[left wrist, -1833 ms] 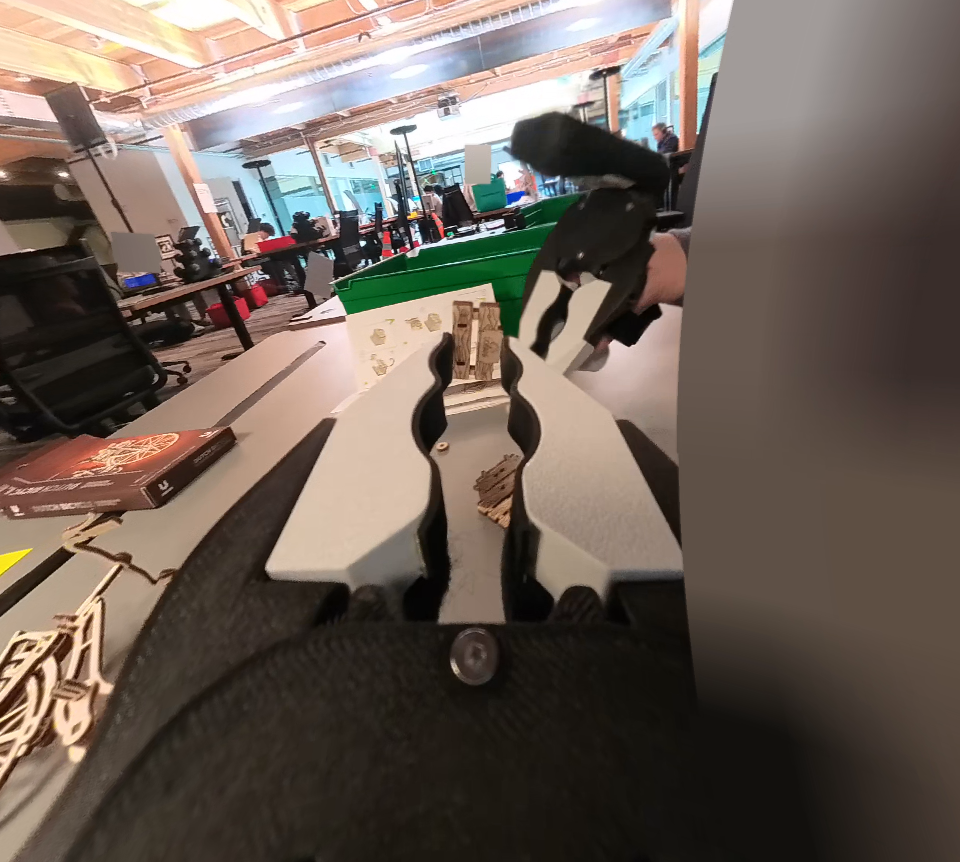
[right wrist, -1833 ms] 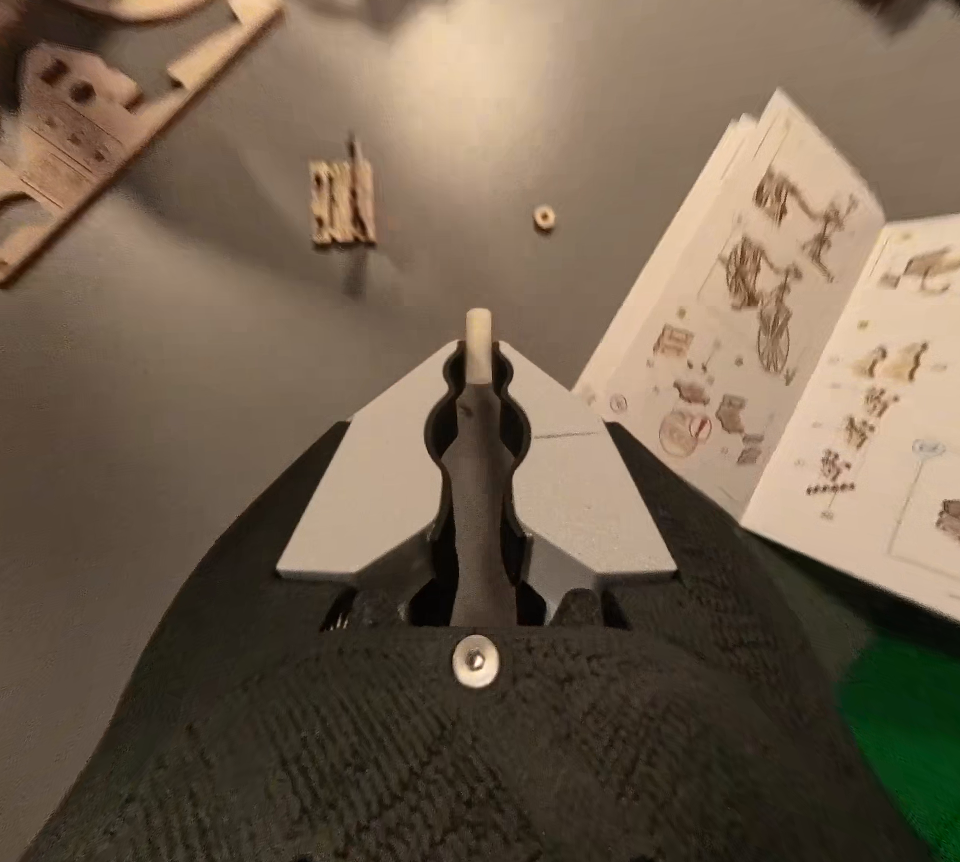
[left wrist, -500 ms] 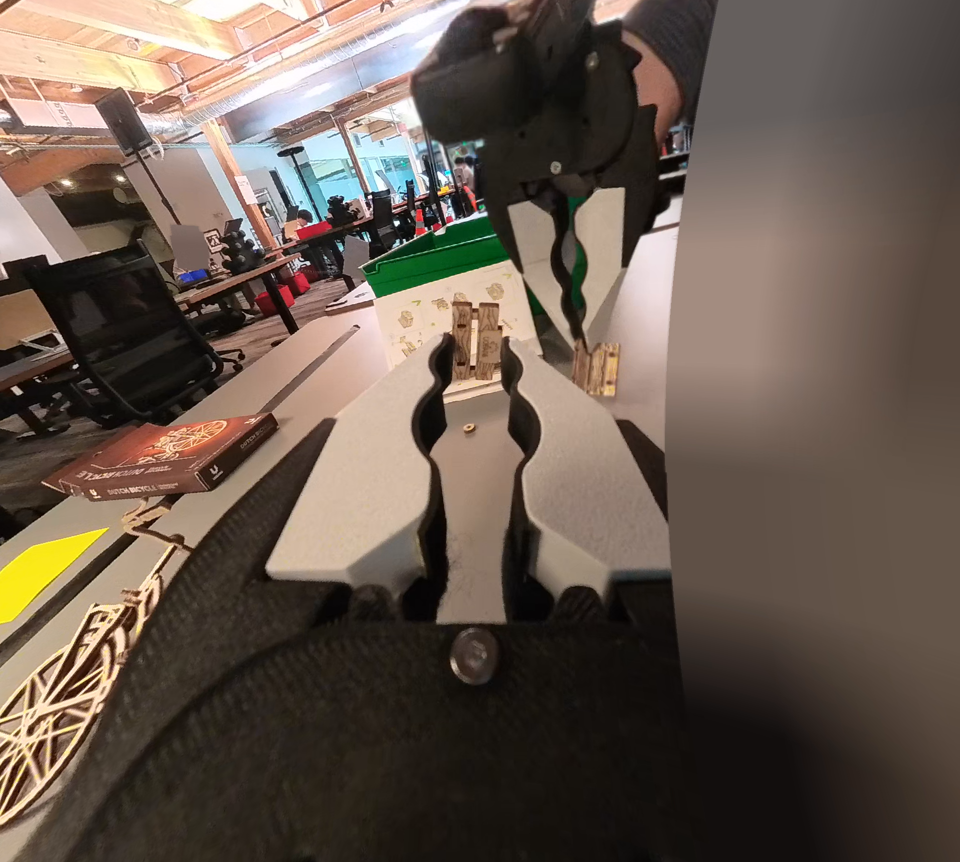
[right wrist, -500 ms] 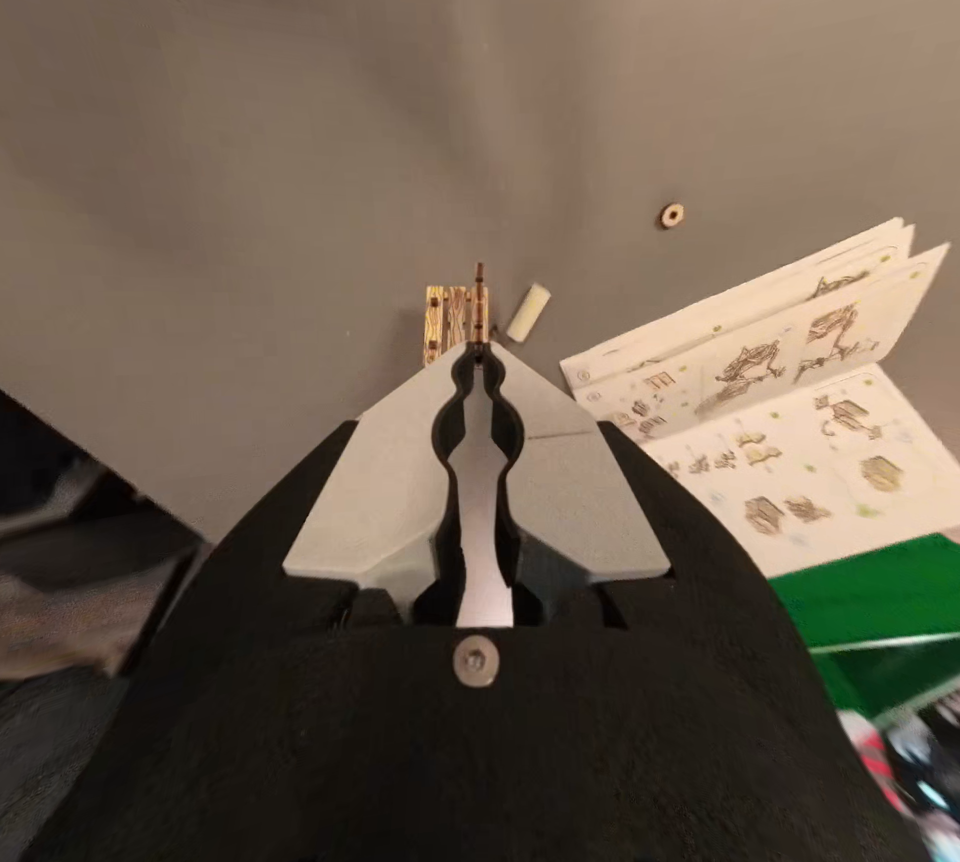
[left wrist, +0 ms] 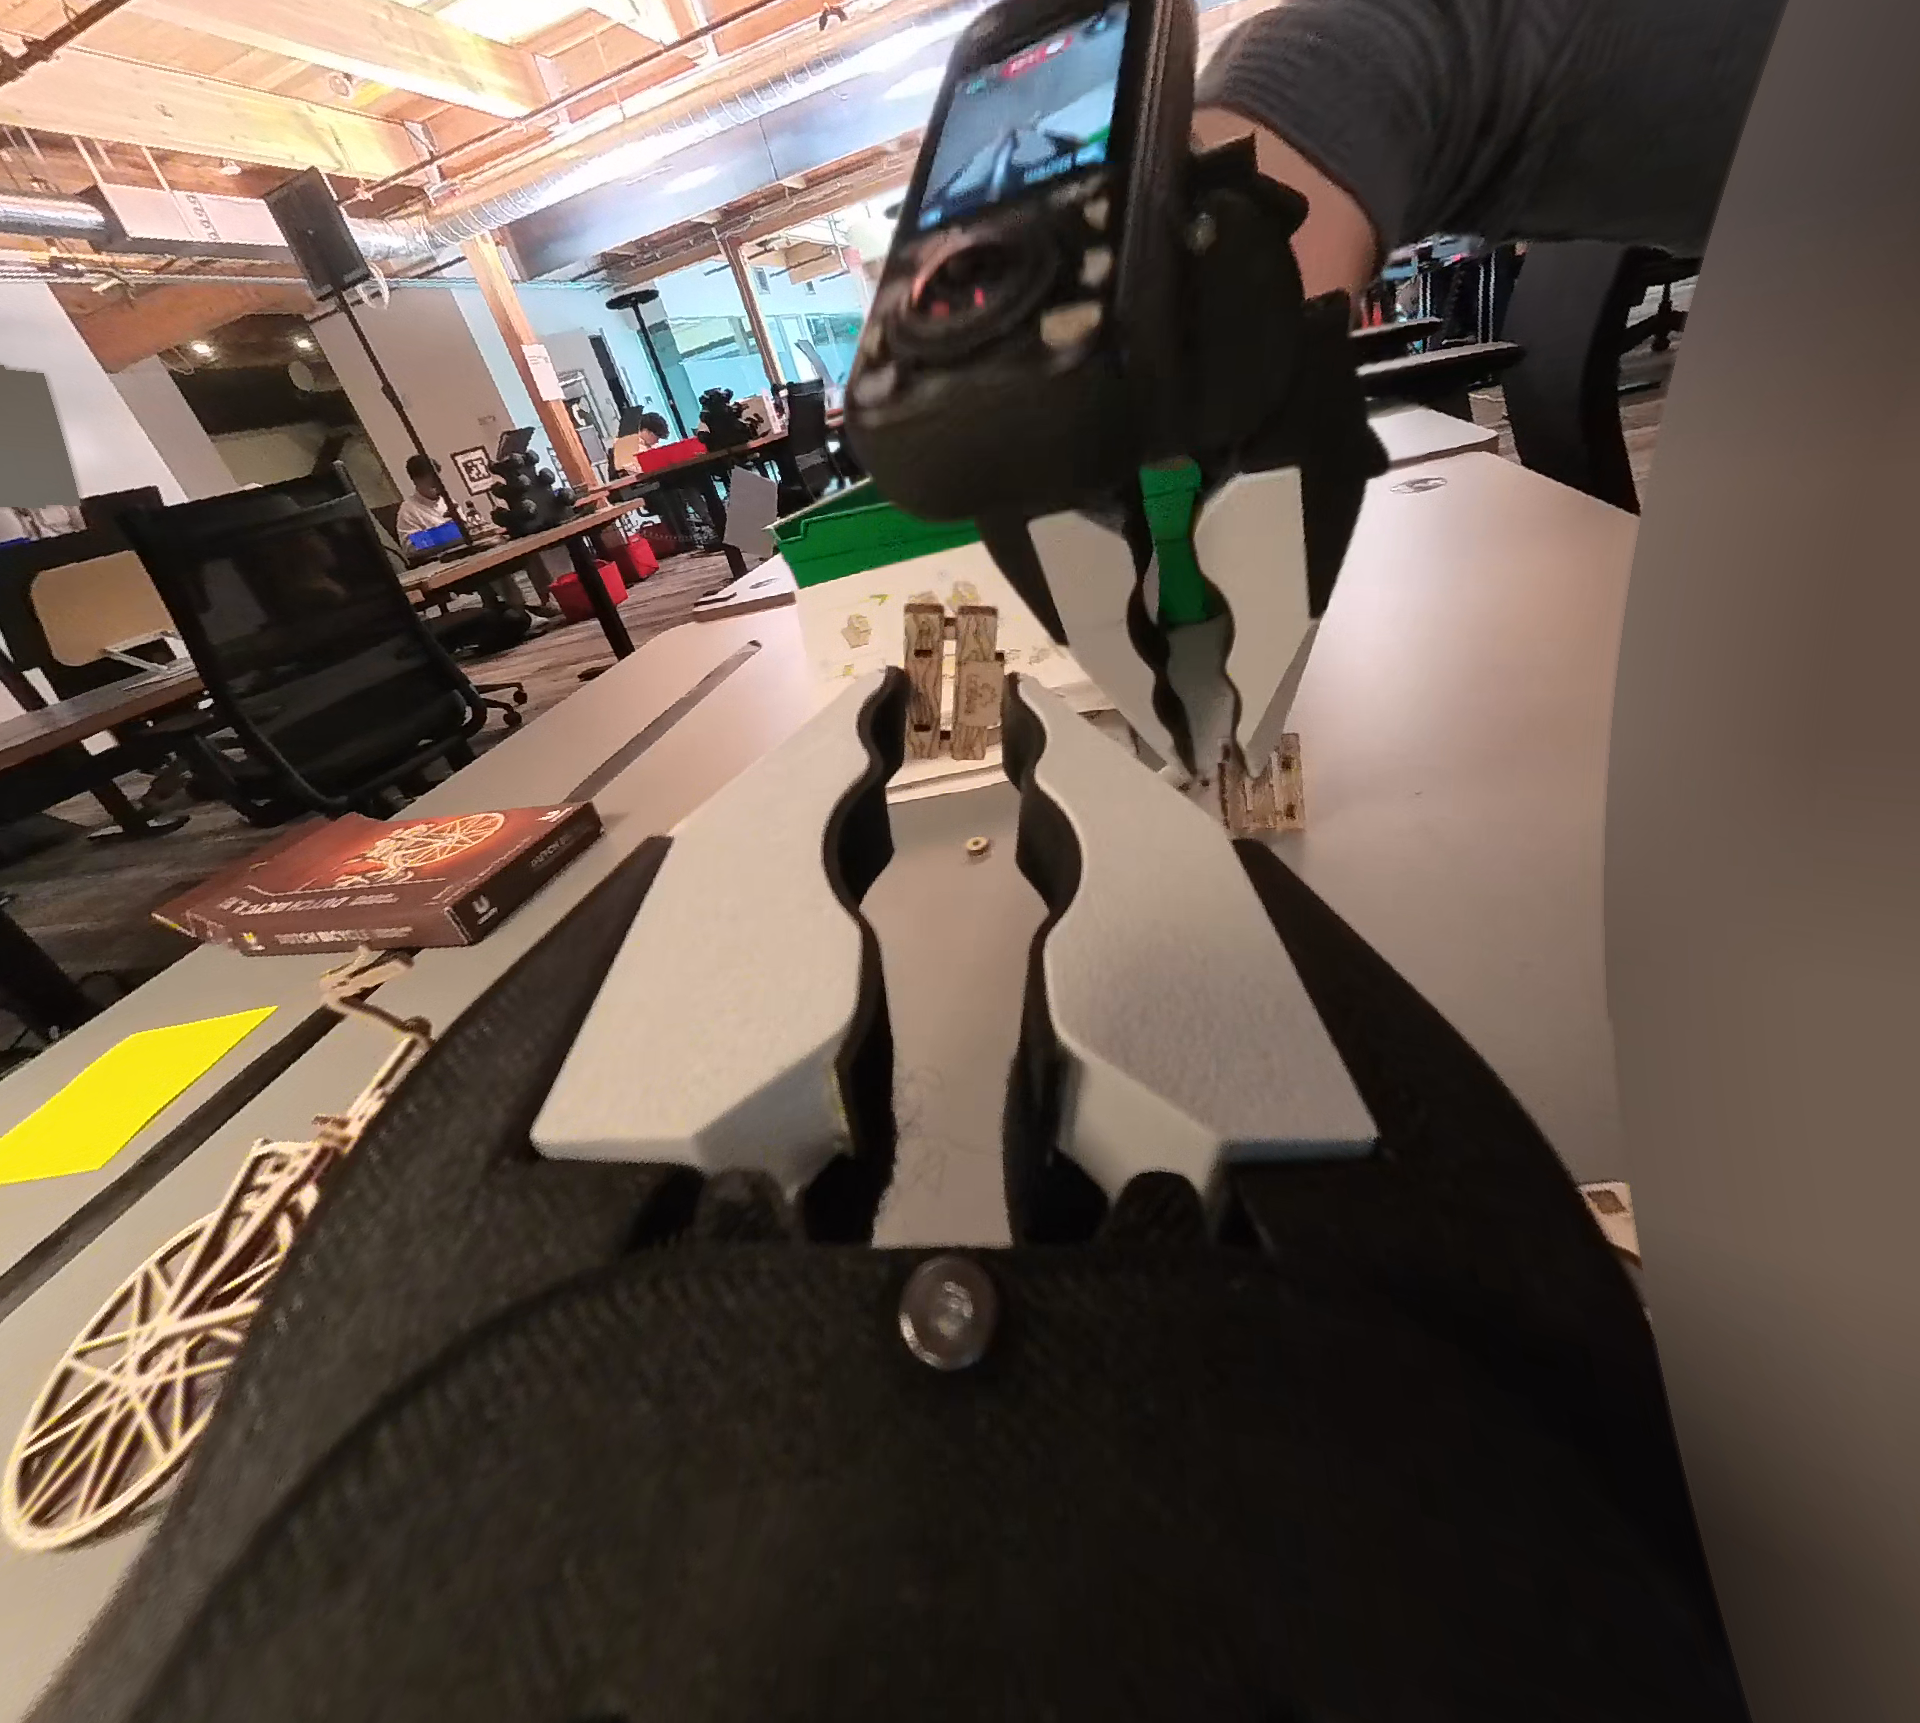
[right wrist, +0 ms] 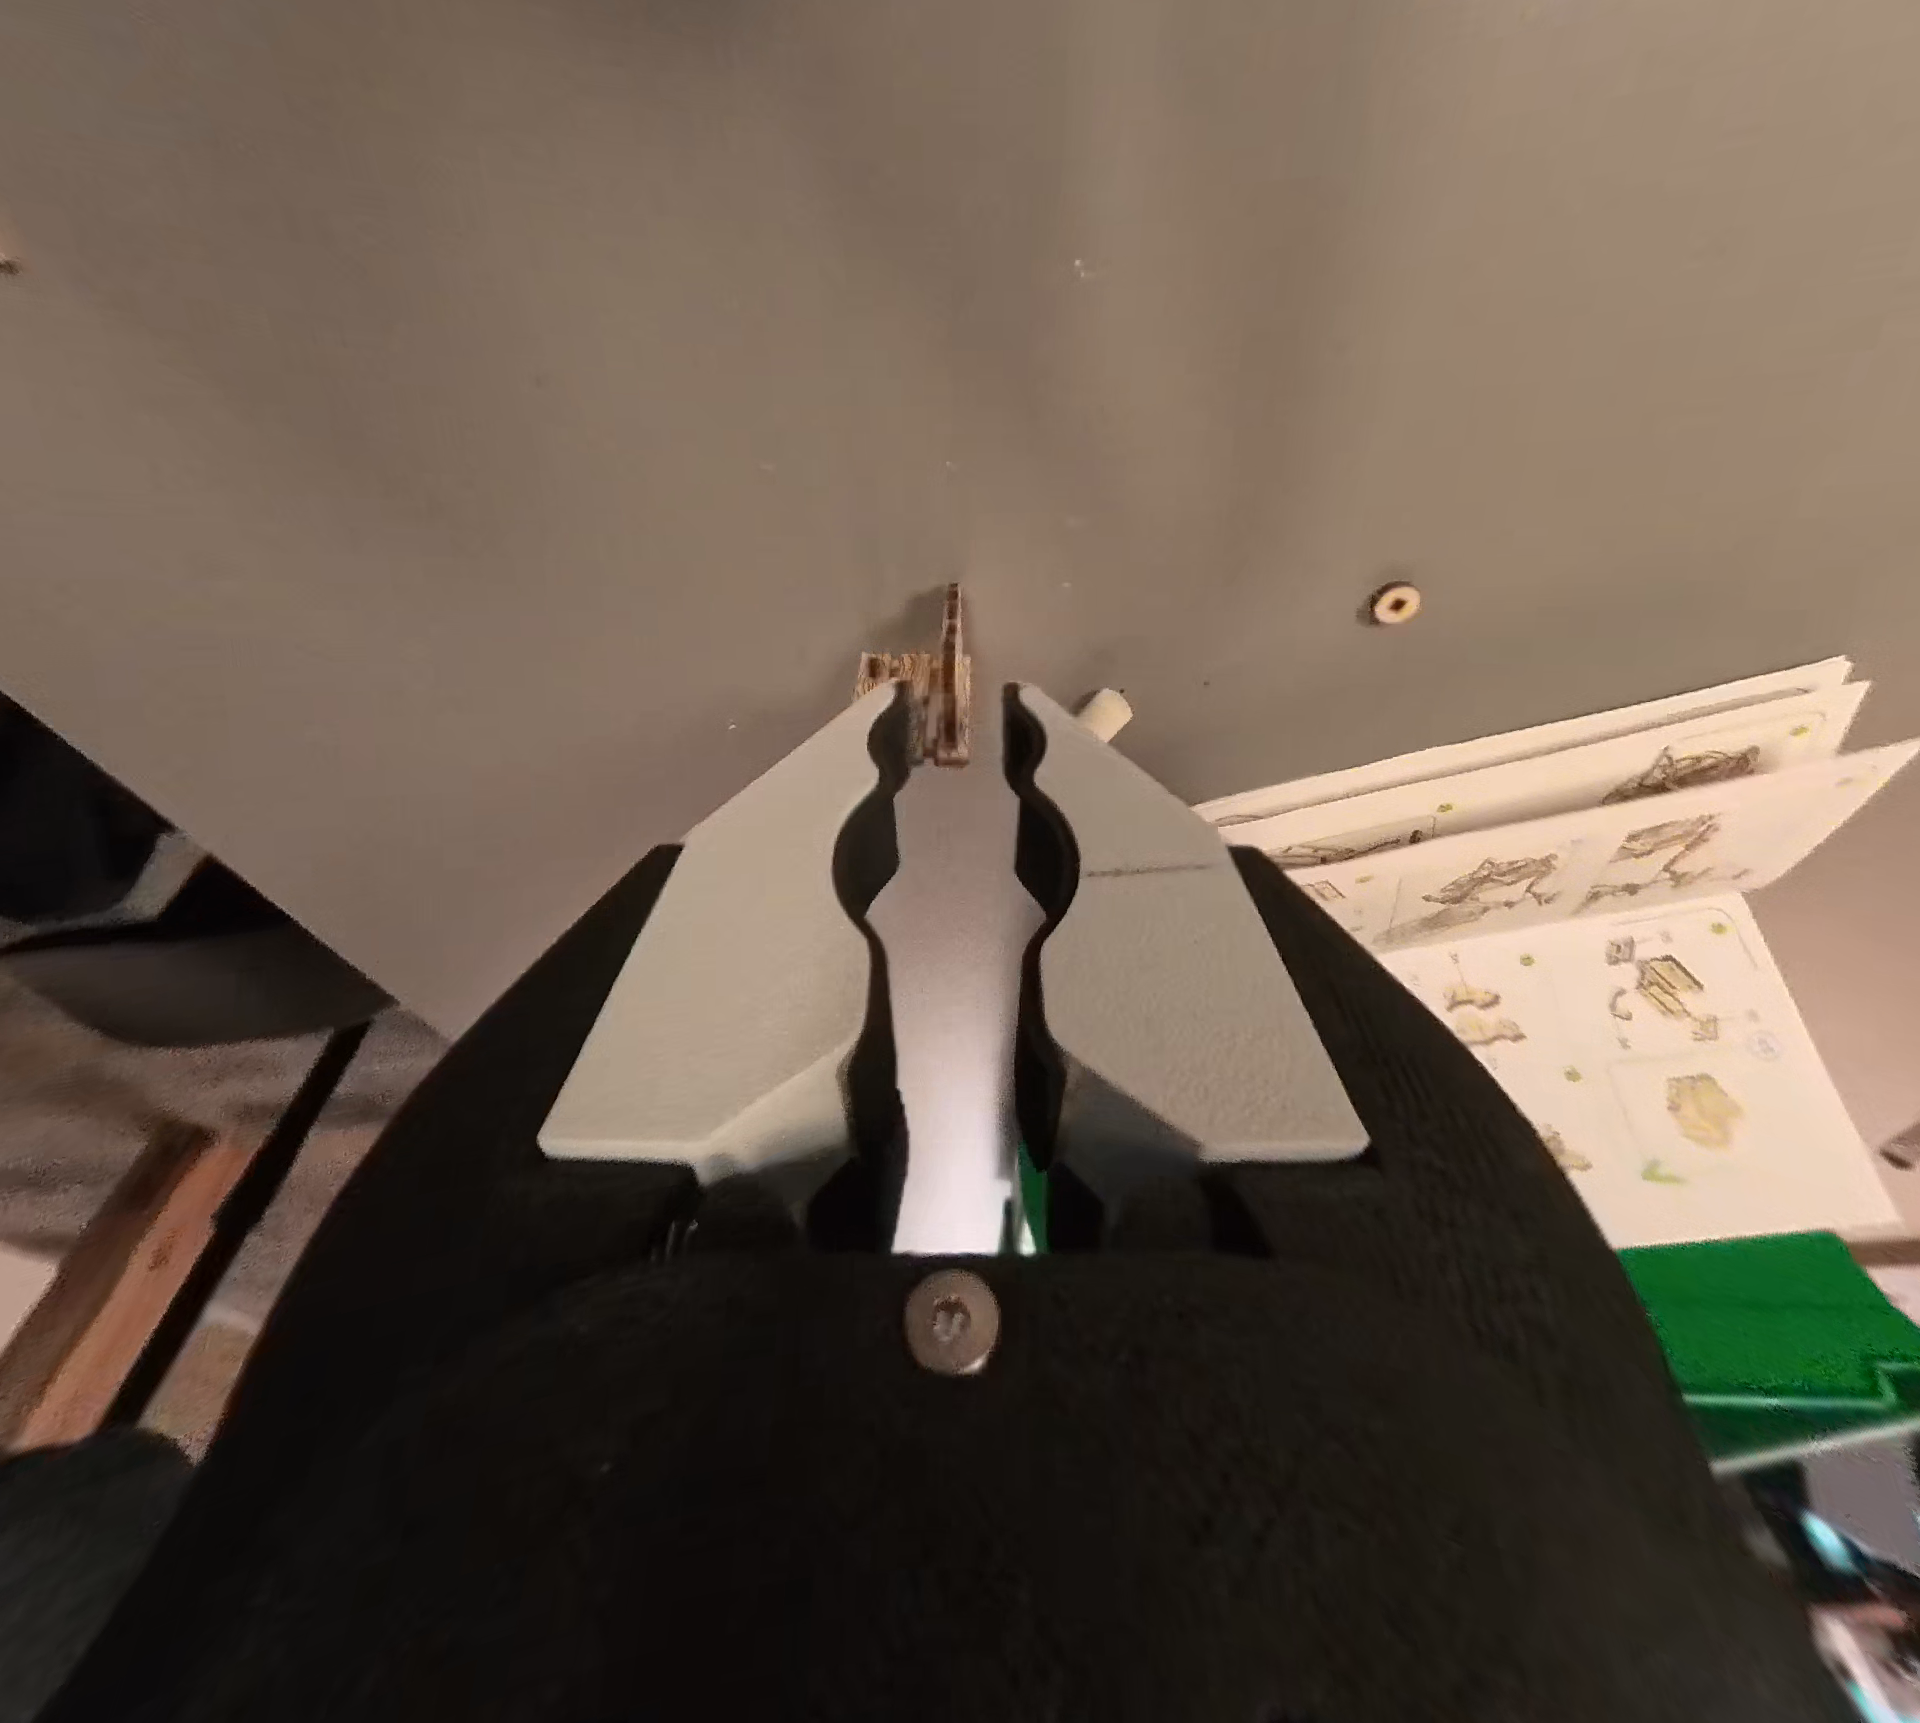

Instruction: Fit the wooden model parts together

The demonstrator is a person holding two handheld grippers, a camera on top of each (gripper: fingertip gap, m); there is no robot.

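Since half a second ago my right gripper [right wrist: 951, 705] has parted its jaws and dropped lower over the small wooden part [right wrist: 940, 686] on the grey bench [right wrist: 935, 219].

My left gripper [left wrist: 948, 705] pinches a slotted plywood block [left wrist: 951, 681] upright. Beside the right jaws lie a white peg [right wrist: 1103, 709], a wooden washer [right wrist: 1392, 603] and an open instruction booklet [right wrist: 1621, 967]; a green bin [left wrist: 862, 535] stands behind, its contents hidden. A brown box [left wrist: 395, 873] and a spoked wooden wheel [left wrist: 125, 1361] lie left.
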